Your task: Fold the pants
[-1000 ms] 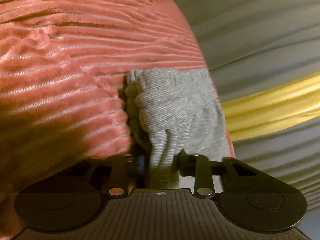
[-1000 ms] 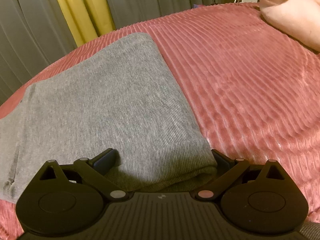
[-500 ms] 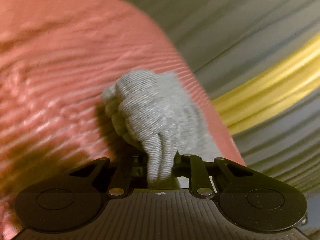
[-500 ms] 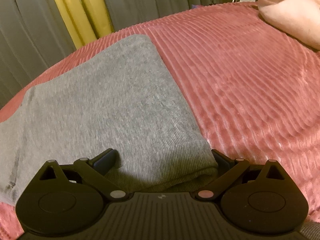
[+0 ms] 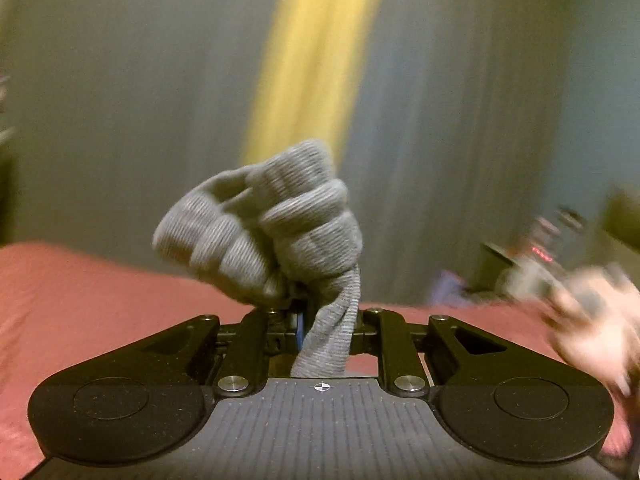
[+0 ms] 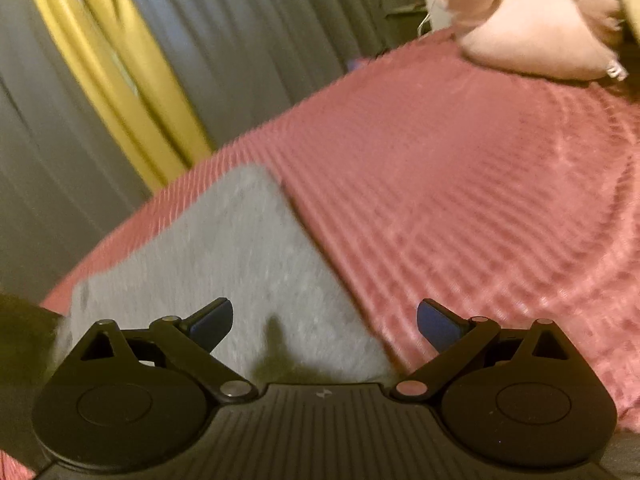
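Left gripper (image 5: 320, 320) swung up off the bed (image 6: 460, 200), jaws clamped on bunched pants (image 5: 272, 232) cuff, now against curtains (image 5: 120, 100). Right gripper (image 6: 324, 320) lifted, jaws open above pants lying flat on bed.

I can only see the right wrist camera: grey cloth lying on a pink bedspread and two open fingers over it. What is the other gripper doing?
Observer: The left gripper is shut on a bunched end of the grey pants.
Operator: Is that end lying on the bed?
Observer: No, it is lifted; behind it are the grey and yellow curtains, with the pink bedspread lower down.
Operator: Anything else over there?
Observer: A blurred dark stand with a small red light at the right edge, beyond the bed.
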Demonstrator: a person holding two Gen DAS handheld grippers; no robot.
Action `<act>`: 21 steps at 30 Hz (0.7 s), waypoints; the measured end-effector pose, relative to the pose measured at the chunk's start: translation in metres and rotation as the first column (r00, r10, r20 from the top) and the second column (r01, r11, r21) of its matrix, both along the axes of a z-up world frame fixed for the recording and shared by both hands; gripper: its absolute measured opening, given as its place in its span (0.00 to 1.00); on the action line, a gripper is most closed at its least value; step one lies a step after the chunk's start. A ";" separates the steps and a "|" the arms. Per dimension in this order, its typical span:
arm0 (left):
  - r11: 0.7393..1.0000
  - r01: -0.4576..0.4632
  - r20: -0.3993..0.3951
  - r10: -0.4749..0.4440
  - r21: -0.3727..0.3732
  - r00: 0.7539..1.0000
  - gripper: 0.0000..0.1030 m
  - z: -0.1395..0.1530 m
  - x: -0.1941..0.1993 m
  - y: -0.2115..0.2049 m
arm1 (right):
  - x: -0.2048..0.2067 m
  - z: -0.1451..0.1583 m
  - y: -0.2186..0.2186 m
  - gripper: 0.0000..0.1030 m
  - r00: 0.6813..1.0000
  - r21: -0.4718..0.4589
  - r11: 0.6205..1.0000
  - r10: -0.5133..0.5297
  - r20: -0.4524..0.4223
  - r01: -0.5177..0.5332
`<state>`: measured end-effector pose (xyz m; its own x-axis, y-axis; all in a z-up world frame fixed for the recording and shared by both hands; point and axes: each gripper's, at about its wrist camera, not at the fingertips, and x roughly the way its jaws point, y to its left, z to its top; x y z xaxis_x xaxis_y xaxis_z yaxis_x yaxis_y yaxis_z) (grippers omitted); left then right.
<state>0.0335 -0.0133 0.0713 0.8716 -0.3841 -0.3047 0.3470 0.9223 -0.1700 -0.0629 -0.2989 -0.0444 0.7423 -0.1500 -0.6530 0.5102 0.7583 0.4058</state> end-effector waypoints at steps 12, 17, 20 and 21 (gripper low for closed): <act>0.933 0.142 -0.378 -0.007 0.332 0.926 0.71 -0.107 -0.016 -0.092 | -0.014 -0.003 -0.024 0.96 0.996 0.166 0.986 -0.042 0.077 0.028; 0.957 -0.098 -0.332 0.190 0.273 0.924 0.92 -0.078 -0.004 -0.014 | -0.004 -0.005 -0.015 0.96 0.991 0.166 0.983 0.063 0.115 -0.082; 0.940 -0.262 -0.328 0.324 0.220 0.887 0.93 -0.080 0.010 0.030 | -0.001 -0.004 -0.013 0.94 0.979 0.209 0.966 0.121 0.163 -0.154; 0.924 -0.325 -0.355 0.378 0.201 0.855 0.93 -0.081 0.017 0.034 | 0.000 -0.004 -0.013 0.89 0.976 0.226 0.959 0.132 0.170 -0.169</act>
